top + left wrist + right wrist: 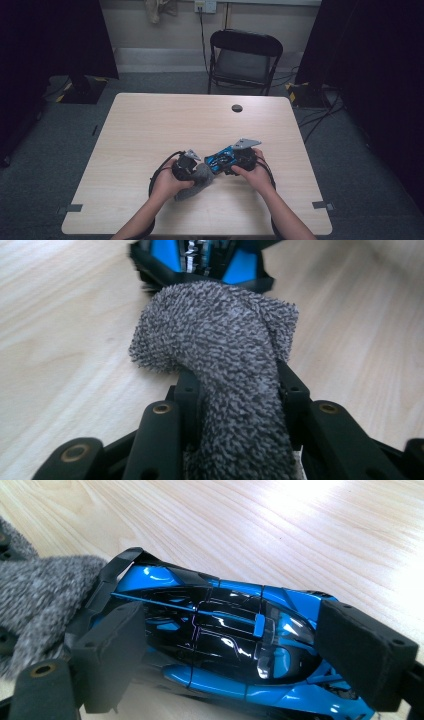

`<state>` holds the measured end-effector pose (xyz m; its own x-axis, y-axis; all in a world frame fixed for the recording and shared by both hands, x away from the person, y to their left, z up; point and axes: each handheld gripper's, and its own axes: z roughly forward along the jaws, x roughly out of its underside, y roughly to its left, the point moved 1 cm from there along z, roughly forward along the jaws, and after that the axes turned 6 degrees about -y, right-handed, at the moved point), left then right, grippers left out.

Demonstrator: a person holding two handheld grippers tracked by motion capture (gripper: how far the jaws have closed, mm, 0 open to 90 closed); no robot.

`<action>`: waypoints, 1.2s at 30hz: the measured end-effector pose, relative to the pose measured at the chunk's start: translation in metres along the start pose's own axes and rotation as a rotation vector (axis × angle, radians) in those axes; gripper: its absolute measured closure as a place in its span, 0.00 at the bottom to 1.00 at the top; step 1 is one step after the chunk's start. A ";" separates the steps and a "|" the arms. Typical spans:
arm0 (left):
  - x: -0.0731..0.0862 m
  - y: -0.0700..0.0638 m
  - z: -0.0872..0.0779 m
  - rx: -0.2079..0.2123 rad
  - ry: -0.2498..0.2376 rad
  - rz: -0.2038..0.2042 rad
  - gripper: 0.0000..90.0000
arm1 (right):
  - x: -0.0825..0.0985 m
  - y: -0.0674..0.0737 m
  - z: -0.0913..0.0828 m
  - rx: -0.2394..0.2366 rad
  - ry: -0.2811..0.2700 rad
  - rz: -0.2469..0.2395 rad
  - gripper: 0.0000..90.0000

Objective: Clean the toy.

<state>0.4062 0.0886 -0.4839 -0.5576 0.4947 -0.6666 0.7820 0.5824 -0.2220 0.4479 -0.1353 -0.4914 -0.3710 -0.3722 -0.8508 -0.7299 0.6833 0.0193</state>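
Note:
A blue and black toy car (225, 640) lies between the pads of my right gripper (240, 655), which is shut on its sides. In the high view the car (219, 159) sits low over the table's front middle, with the right gripper (227, 161) pointing left. My left gripper (239, 387) is shut on a grey terry cloth (220, 340), whose bunched end presses against the car's tail (200, 260). From above, the left gripper (199, 172) points right and the cloth (197, 184) hangs under it. The cloth (35, 605) covers the car's rear wing.
The light wooden table (150, 125) has a dark cable hole (237, 108) near its far edge. A black folding chair (245, 55) stands behind the table. Cables trail from both grippers toward the person's forearms.

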 end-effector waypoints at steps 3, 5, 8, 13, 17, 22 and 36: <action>0.000 -0.004 0.002 0.011 0.002 0.008 0.71 | 0.000 0.000 0.000 0.000 0.001 0.000 0.15; 0.000 -0.007 0.004 0.020 0.005 0.018 0.71 | 0.000 0.000 0.000 0.001 0.000 0.000 0.15; 0.000 -0.009 0.005 0.031 -0.001 0.013 0.71 | 0.000 0.001 0.000 0.002 0.000 -0.002 0.15; 0.000 -0.016 0.007 0.060 0.001 0.022 0.71 | 0.000 0.001 0.000 0.003 -0.001 -0.004 0.15; 0.002 -0.015 0.004 0.071 -0.005 0.018 0.71 | 0.000 0.002 0.000 0.004 -0.003 -0.003 0.15; 0.003 -0.003 -0.006 0.038 -0.011 0.000 0.71 | 0.000 0.001 0.000 0.004 -0.006 -0.003 0.15; -0.012 0.034 -0.009 -0.125 -0.053 -0.052 0.70 | 0.001 0.002 0.000 0.004 -0.010 -0.003 0.15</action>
<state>0.4368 0.1085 -0.4773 -0.5781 0.4293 -0.6938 0.7099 0.6838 -0.1684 0.4464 -0.1346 -0.4922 -0.3627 -0.3682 -0.8561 -0.7288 0.6845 0.0144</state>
